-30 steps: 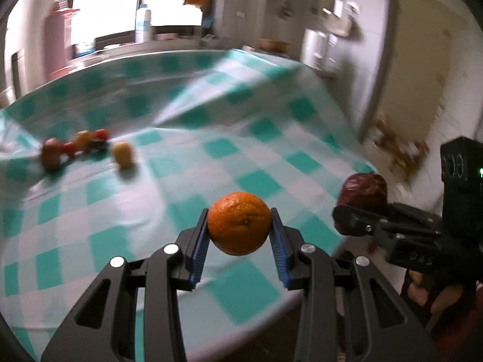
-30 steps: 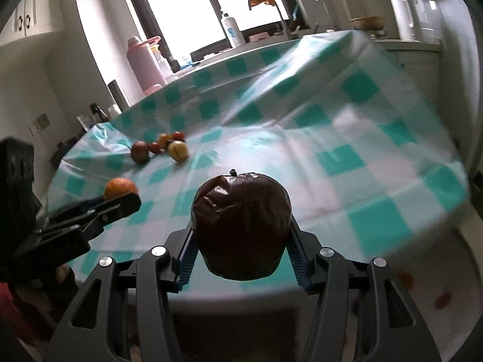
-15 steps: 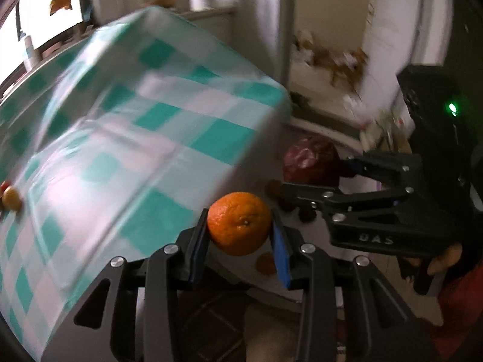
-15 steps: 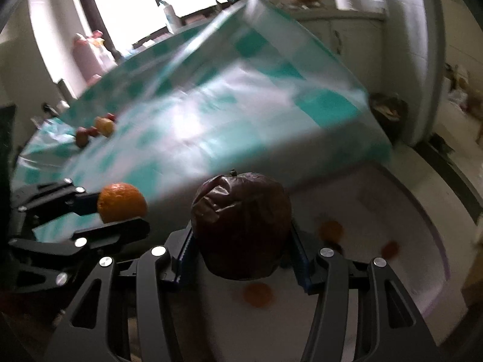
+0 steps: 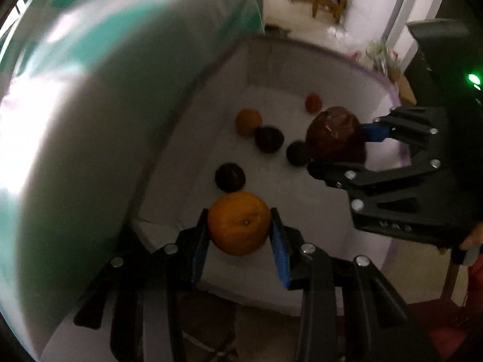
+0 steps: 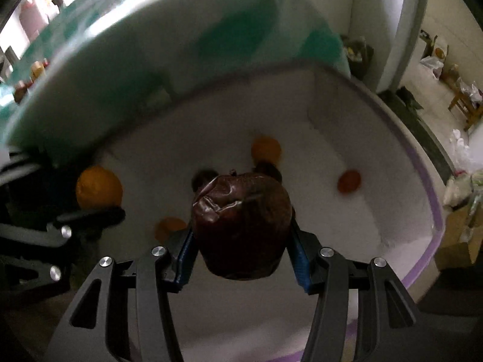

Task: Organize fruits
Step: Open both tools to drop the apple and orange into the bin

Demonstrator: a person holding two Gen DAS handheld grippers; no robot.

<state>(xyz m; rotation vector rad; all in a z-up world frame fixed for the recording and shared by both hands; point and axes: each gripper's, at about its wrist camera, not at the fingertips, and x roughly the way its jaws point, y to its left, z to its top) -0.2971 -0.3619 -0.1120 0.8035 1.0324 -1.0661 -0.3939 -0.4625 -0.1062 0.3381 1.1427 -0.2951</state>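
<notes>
Step in hand, as I judge it: delivery — both fruits carried over the white bin [image 5: 317, 69], not yet let go. Left hand-held gripper [image 5: 240, 235] is clamped on an orange [image 5: 238, 223], held above the bin's near end; right hand-held gripper [image 6: 241, 256] is clamped on a dark red apple [image 6: 241, 226], held above the bin's middle. Bin has a purple rim and stands below the edge of the worktop's green-checked cloth [image 5: 90, 90]. Already on its floor: several small fruits [image 5: 249, 120], orange and dark ones, loosely spread. Next move probably calls for lowering each fruit near the floor and parting the jaws over a bare patch — avoids bruising. The apple's skin looks wrinkled and dull; the orange is smooth, round and bright.
</notes>
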